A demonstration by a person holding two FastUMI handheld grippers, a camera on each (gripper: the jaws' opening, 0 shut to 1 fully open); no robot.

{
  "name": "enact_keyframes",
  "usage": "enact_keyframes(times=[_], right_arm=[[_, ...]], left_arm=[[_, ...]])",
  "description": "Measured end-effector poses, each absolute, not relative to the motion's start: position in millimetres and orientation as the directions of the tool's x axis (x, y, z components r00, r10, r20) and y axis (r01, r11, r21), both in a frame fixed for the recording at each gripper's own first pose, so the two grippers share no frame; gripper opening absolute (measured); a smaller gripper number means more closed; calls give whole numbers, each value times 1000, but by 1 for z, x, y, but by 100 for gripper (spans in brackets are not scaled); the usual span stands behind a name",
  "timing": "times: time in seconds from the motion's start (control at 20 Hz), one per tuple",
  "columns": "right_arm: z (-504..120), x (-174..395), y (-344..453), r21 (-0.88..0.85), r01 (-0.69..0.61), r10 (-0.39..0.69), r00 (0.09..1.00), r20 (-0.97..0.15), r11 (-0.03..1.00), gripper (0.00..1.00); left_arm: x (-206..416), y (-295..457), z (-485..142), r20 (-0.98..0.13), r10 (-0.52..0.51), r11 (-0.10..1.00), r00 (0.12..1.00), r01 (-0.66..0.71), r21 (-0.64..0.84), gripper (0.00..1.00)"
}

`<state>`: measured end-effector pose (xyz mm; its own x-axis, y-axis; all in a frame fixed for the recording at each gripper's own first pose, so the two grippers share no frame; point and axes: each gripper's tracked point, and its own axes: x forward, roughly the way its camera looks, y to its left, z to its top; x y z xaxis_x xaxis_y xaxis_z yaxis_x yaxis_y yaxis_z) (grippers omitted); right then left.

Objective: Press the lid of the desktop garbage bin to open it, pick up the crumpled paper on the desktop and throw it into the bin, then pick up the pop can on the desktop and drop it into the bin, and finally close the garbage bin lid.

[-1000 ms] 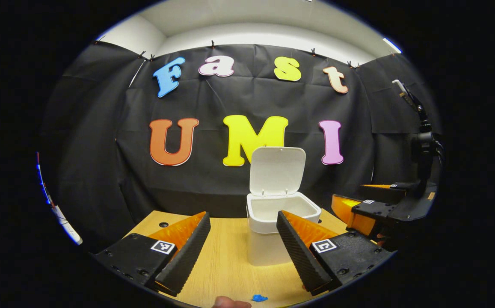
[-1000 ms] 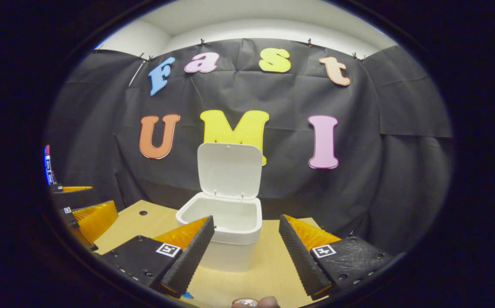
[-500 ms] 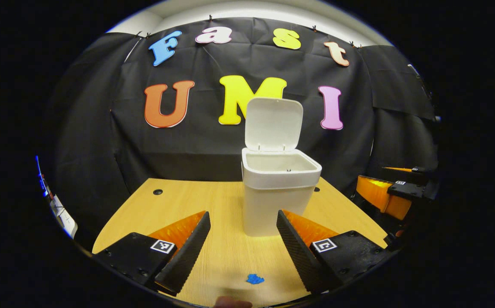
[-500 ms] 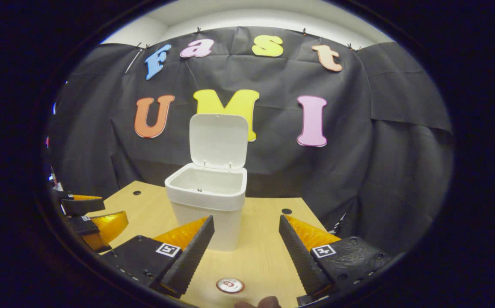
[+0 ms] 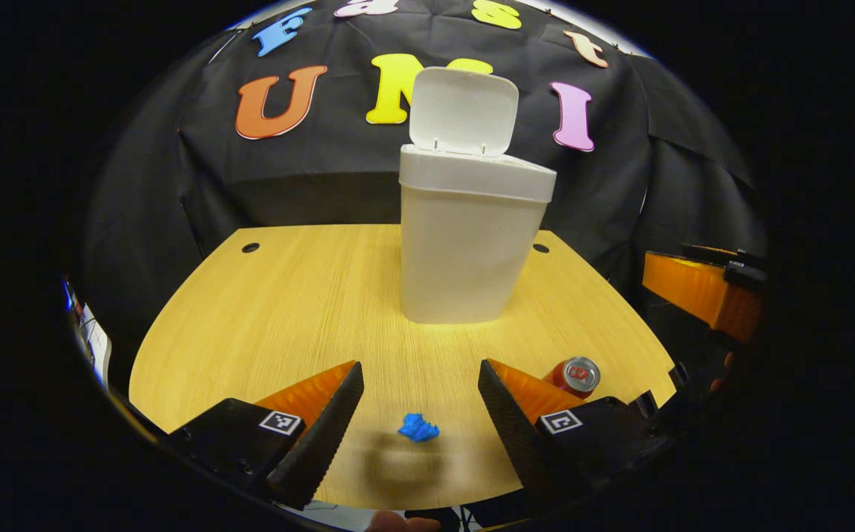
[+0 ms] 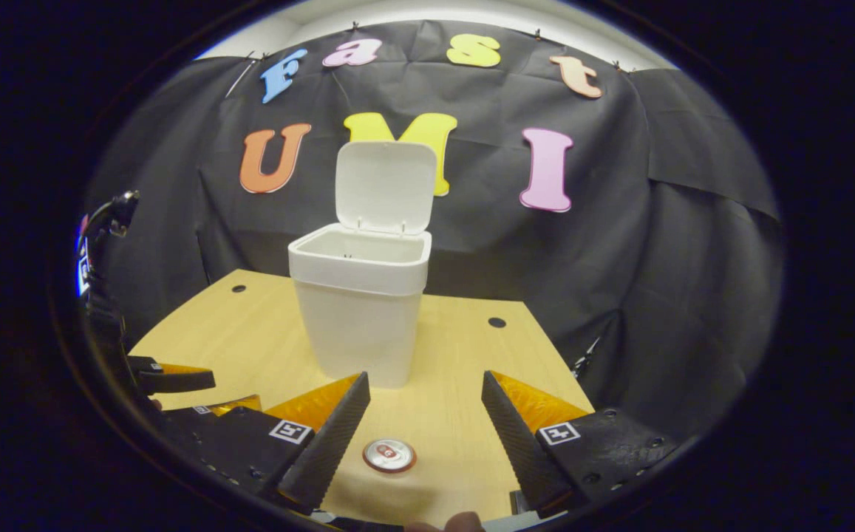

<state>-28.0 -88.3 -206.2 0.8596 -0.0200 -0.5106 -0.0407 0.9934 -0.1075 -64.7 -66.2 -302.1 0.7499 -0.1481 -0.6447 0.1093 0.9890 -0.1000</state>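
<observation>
The white bin (image 5: 464, 244) (image 6: 360, 310) stands mid-table with its lid (image 5: 462, 111) (image 6: 385, 186) swung up. A small blue crumpled paper (image 5: 418, 427) lies on the wood just ahead of my left gripper (image 5: 420, 432), whose jaws stand wide apart and hold nothing. A red pop can (image 5: 575, 375) (image 6: 389, 455) stands upright near the front edge. It sits between and below the spread fingers of my right gripper (image 6: 420, 436), which is open and apart from it. In the left gripper view, the right gripper (image 5: 700, 292) shows far off at the right.
The wooden table (image 5: 301, 310) (image 6: 464, 369) has cable holes (image 5: 250, 247) (image 6: 496, 322) near its back corners. Black cloth hangs close behind the bin. In the right gripper view, the left gripper (image 6: 176, 380) shows at the lower left.
Both grippers have drawn back from the bin and tilted down. The blue paper now lies between the left fingers and the can between the right fingers. Both stayed open.
</observation>
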Motion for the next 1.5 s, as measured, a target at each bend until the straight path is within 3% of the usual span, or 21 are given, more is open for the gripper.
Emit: enact_keyframes(times=[0.4, 0.75, 0.95, 1.3, 1.4, 1.5], right_arm=[[-234, -42, -104, -122, -29, -48, 814, -579, 992, 95], [-243, -46, -115, -122, -19, -59, 792, -607, 992, 95], [-249, -51, -118, -120, -12, -66, 782, -620, 993, 93], [-253, -57, -118, -118, -3, -72, 774, -629, 993, 95], [-254, -59, -117, -118, -3, -73, 773, -631, 993, 95], [-254, -64, -116, -116, -2, -72, 771, -632, 993, 95]], left_arm=[[-86, -62, -385, -762, -110, 994, 638, 70, -85, 100], [-89, -66, -414, -805, -119, 993, 581, 75, -93, 100], [-89, -69, -422, -818, -122, 992, 562, 81, -93, 93], [-90, -69, -429, -827, -144, 989, 543, 98, -109, 54], [-87, -67, -427, -817, -142, 989, 558, 104, -101, 47], [-87, -69, -426, -815, -149, 988, 560, 108, -106, 32]])
